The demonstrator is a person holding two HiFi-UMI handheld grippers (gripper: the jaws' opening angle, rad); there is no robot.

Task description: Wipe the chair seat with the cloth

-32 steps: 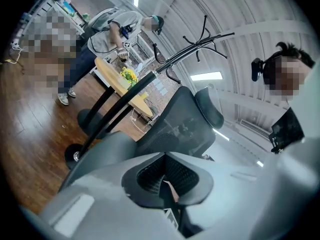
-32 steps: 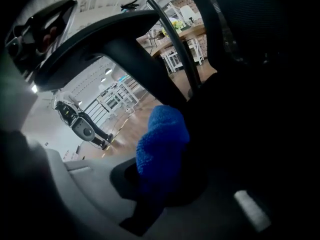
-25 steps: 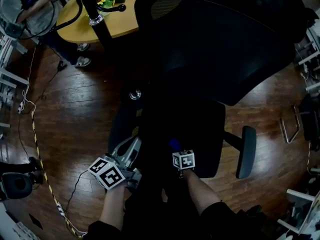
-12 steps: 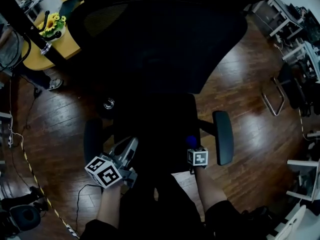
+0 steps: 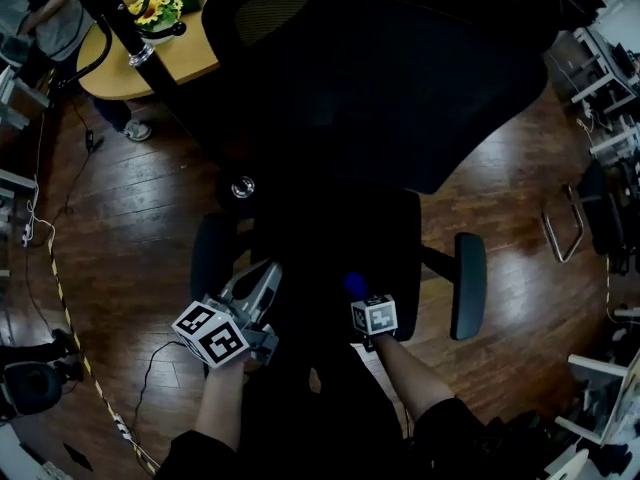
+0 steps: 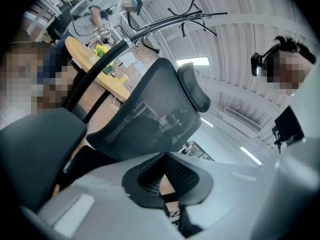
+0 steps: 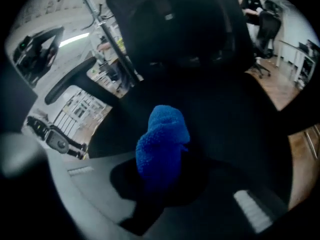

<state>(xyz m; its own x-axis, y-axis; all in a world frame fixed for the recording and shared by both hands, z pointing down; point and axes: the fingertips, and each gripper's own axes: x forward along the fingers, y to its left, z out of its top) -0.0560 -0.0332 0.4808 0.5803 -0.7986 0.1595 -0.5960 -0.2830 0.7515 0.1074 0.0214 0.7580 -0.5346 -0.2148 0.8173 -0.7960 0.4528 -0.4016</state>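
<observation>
At the left of the head view a cable (image 5: 60, 268) trails over open wooden floor (image 5: 130, 218), and a round table (image 5: 185, 53) fills the upper left corner. The chair's left armrest (image 5: 210, 258) stands just left of the left gripper (image 5: 266, 276), which is at the seat's front left edge. In the left gripper view its jaws meet tip to tip with nothing between them. The chair seat (image 5: 330, 228) takes the middle, with the backrest (image 5: 400, 78) above it. The blue cloth (image 5: 352, 286) is over the seat's front part, bunched and pinched in the closed jaws of the right gripper (image 5: 364, 303). Whether the cloth touches the seat cannot be told. The right armrest (image 5: 468, 286) stands apart to the right, with bare floor beyond it, then a metal frame (image 5: 565, 238) near the right edge.
</observation>
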